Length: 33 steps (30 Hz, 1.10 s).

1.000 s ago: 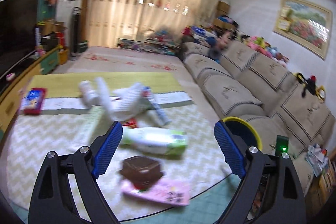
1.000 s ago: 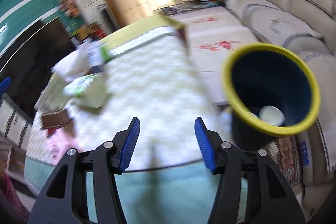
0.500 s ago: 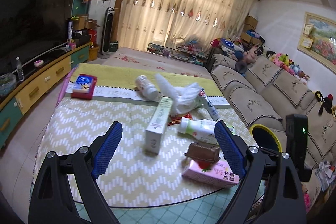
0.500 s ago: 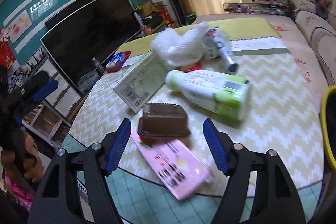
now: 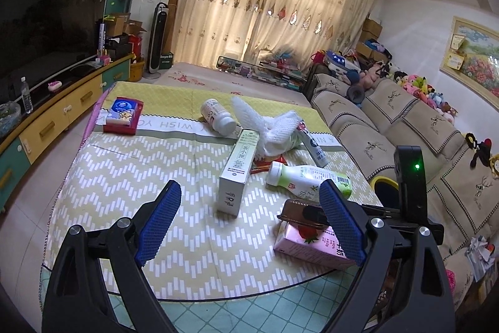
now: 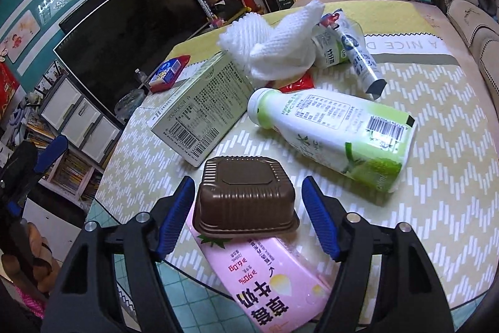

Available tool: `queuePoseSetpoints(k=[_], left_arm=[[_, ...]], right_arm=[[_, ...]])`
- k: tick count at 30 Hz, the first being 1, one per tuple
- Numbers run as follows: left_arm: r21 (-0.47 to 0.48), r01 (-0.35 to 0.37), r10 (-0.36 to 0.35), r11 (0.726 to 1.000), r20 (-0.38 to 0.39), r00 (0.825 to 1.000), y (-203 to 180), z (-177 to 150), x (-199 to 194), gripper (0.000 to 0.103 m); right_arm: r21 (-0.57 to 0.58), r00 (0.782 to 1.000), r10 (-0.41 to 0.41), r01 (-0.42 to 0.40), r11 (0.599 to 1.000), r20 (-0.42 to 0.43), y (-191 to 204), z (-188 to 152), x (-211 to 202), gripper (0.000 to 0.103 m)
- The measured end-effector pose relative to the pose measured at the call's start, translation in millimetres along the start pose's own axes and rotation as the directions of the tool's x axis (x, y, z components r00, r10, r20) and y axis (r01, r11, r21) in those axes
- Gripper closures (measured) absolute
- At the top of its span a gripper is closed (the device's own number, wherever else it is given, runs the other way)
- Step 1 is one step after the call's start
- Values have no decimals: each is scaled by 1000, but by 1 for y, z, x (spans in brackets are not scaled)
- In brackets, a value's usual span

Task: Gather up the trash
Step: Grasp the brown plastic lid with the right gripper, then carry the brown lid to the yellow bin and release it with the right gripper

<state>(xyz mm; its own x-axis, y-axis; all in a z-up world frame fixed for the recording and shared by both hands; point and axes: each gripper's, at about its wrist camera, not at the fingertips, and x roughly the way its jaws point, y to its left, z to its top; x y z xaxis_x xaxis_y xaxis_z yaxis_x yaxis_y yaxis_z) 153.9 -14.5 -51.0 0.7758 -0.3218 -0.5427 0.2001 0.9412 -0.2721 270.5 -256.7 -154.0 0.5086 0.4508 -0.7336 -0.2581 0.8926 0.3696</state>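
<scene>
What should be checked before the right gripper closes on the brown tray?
1. Right gripper open, nothing held: ok.
2. Brown tray sits between its fingers, upside down: ok.
3. Pads touching tray: not yet; a small gap shows on each side.
4. Tray rests on the pink milk carton, which could shift: not ok.
5. Left gripper open, away from the tray: ok.
6. Yellow-rimmed bin clear to receive: cannot tell, mostly hidden.

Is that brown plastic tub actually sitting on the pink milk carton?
Touching. The right wrist view shows the upturned brown tub resting rim-down on the pink carton, overlapping its top end.
</scene>
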Motion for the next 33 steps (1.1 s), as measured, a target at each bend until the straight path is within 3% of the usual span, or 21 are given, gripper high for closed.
queuePoseSetpoints(k=[3,5,9,16,21,28,33], left_arm=[[3,4,-4,1000,-10,1000,-2,-2,5,14],[6,5,-5,1000,-15,1000,-3,-3,7,14],[8,6,-6,1000,-21,1000,-6,-5,11,14],[11,12,-11,1000,-36,999,-9,-7,17,14],[25,21,-20,999,-45,999,-16,-9,21,14],[47,64,-60,997,-78,995,-33,-12,36,14],[65,93,-85,994,-111,990,-51,-17,48,14]], right_arm=[[-8,1000,1,-1,1000,-10,2,0,3,36],[-8,1000,4,-4,1000,-14,2,0,3,45],[-11,1000,7,-7,1000,-1,4,0,1,45],[-37,997,14,-11,999,81,11,0,-30,46],[-18,987,-25,28,999,161,-3,1,-61,46],[144,950,-206,176,974,234,-76,-5,-100,46],[278,887,-399,332,901,232,-142,-20,-125,45]])
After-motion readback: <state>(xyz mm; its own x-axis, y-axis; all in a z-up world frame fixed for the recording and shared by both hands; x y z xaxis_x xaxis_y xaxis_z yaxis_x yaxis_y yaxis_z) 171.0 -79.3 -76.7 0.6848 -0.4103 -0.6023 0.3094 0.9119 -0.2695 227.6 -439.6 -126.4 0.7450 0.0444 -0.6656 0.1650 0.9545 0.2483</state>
